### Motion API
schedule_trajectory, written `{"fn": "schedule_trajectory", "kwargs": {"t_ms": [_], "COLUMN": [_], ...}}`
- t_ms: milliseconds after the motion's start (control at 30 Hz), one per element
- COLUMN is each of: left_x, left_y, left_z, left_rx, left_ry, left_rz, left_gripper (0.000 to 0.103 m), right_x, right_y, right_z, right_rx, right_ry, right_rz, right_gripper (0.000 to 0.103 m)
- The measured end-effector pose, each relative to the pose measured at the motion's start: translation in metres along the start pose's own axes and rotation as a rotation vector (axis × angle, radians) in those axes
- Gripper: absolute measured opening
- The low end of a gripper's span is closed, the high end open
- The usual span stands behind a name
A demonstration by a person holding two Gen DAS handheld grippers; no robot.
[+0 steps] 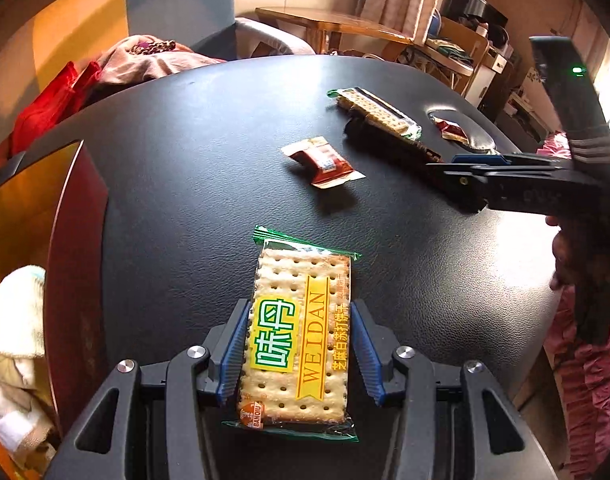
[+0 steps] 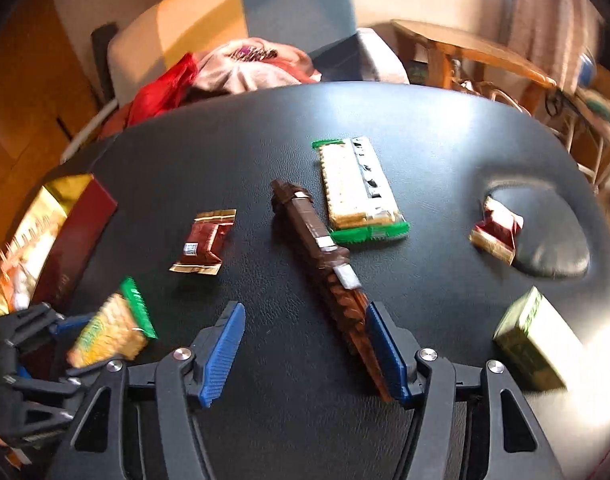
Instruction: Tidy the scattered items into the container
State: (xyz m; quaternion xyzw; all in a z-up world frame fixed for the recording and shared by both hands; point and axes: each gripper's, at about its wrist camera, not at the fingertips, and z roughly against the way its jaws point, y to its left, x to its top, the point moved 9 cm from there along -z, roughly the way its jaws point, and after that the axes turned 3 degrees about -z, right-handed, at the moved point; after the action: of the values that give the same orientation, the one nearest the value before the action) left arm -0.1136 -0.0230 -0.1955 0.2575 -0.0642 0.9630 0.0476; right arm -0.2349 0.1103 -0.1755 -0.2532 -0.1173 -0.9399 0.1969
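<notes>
- Gripping a cracker packet (image 1: 301, 344) between the blue pads (image 1: 235, 354) of my left hand-held gripper (image 1: 299, 354), I hold it above the black counter (image 1: 177, 208).
- My right hand-held gripper (image 2: 305, 354) is spread wide, its right pad against a long brown chocolate bar (image 2: 325, 264) lying on the counter.
- The container, a dark red box (image 1: 75, 280), sits at the counter's left edge.
- A second cracker packet (image 2: 359, 192), two small red-brown sachets (image 2: 203, 242) (image 2: 497, 234) and a green-and-white box (image 2: 535, 338) lie scattered on the counter.
</notes>
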Motion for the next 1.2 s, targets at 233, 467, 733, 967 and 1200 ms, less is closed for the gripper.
{"fn": "schedule_trajectory", "kwargs": {"t_ms": [233,467,733,967,1200], "left_x": [-0.002,0.000,0.002,0.002,-0.005], "left_y": [0.005,0.016,0.015,0.029,0.055], "left_z": [0.001,0.002,0.021,0.044,0.087], "left_rx": [-0.013,-0.018,-0.019,-0.018,0.006], "left_ry": [0.000,-0.011,-0.064,-0.116,-0.181], "left_rz": [0.014,0.008,0.000,0.028,0.101], "left_gripper": [0.050,0.049,0.049,0.049,0.049], "right_x": [0.012,0.009,-0.008,-0.018,-0.009], "right_y": [-0.006,-0.004,0.014,0.036,0.070], "right_z": [-0.024,-0.026,-0.002,0.023,0.047], "right_rx": [-0.049,-0.079,-0.064,-0.008,0.036], "right_ry": [0.052,0.070,0.024,-0.035,-0.103], "right_rz": [0.056,0.123,0.085,0.012,-0.003], "right_gripper": [0.050,0.028,0.023,0.022,0.022]}}
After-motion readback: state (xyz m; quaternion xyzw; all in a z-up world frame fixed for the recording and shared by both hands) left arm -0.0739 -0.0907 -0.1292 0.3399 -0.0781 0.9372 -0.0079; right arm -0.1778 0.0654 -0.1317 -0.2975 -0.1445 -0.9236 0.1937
